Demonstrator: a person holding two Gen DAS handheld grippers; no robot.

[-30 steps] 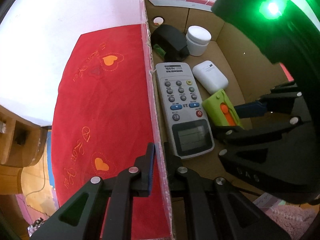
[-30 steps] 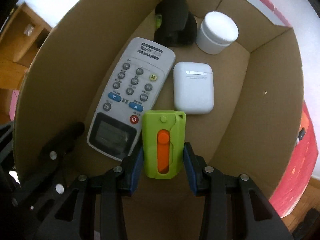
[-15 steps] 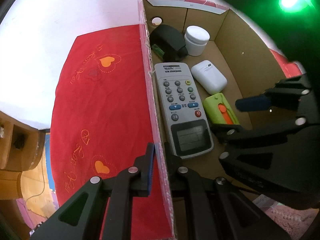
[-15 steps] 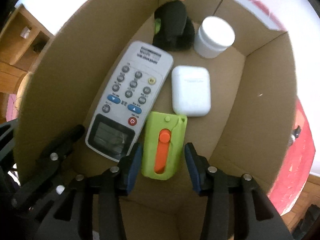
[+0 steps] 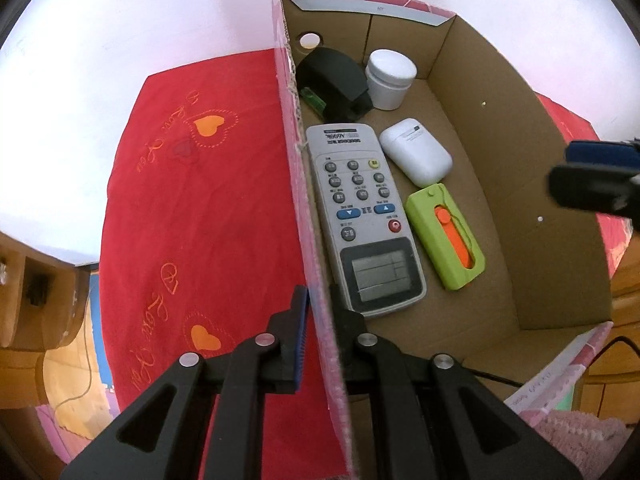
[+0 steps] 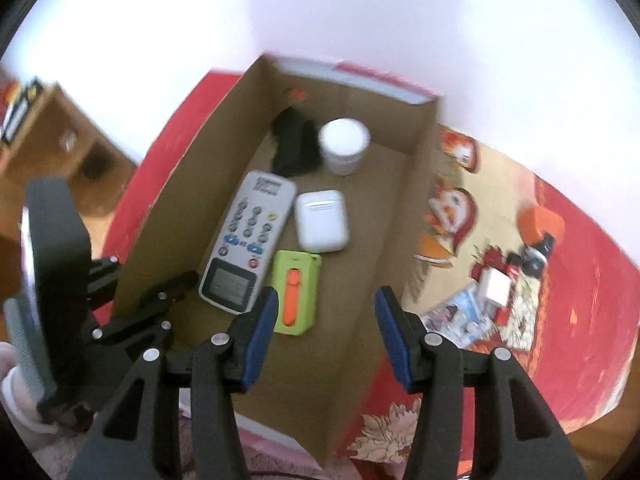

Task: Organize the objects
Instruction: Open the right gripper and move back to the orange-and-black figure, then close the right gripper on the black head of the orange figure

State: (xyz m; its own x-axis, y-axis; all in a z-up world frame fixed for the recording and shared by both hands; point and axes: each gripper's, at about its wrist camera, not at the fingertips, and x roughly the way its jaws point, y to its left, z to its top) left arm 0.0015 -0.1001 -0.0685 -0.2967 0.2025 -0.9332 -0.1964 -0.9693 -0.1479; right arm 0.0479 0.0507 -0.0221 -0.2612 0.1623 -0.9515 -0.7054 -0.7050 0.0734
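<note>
Left tongs (image 5: pixel 318 334) clamp box wall (image 5: pixel 308 240); right tongs (image 6: pixel 326 334) wide, empty.

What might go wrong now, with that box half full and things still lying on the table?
1. The left tool pinches the cardboard box wall; a tug there might tip it and slide the remote into the green case.
2. The right tool hangs open above the box; swinging toward the loose items on the cloth, it may clip the right wall.
</note>
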